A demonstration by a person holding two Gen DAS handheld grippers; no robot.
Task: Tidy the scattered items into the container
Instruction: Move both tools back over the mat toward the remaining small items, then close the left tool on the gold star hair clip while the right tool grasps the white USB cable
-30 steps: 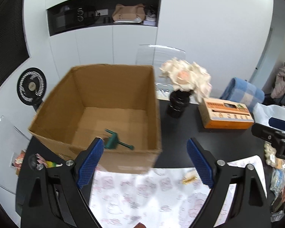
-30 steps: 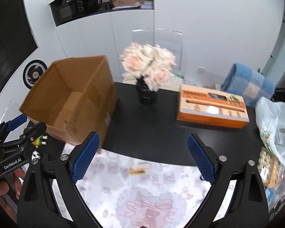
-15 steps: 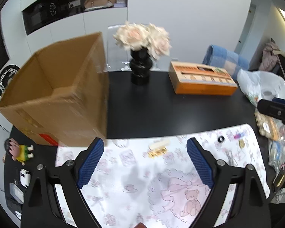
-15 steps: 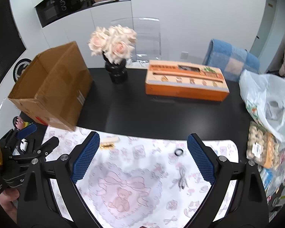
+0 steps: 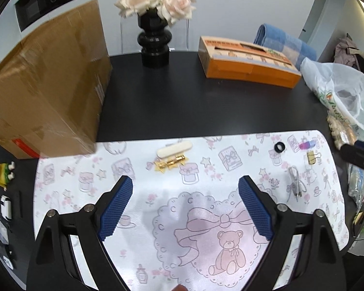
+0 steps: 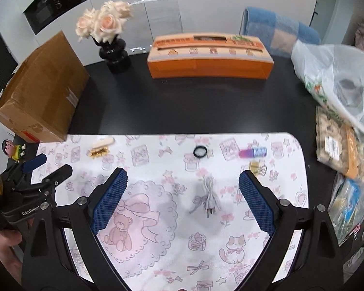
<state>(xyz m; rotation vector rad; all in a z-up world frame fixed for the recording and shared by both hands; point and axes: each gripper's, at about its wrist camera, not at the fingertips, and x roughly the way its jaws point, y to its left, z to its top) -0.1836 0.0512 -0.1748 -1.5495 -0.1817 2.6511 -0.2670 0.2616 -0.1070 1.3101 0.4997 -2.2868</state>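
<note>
Counting 6 small items (image 6: 200, 151) on mat (image 6: 172, 230), 1 box (image 6: 41, 92).

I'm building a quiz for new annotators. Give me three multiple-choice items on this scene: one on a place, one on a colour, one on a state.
1. Where does the cardboard box stand?
A. far left of the table
B. on the printed mat
C. beside the plastic bag

2. What colour is the small ring on the mat?
A. gold
B. black
C. pink

3. How are the right gripper jaws?
A. shut on the cable
B. shut on nothing
C. open, holding nothing

Answers: 1 A, it sits on the dark tabletop left of the vase. 2 B, a dark loop shows against the pale mat. 3 C, the blue pads stand wide apart, with the white cable lying loose between them.
</note>
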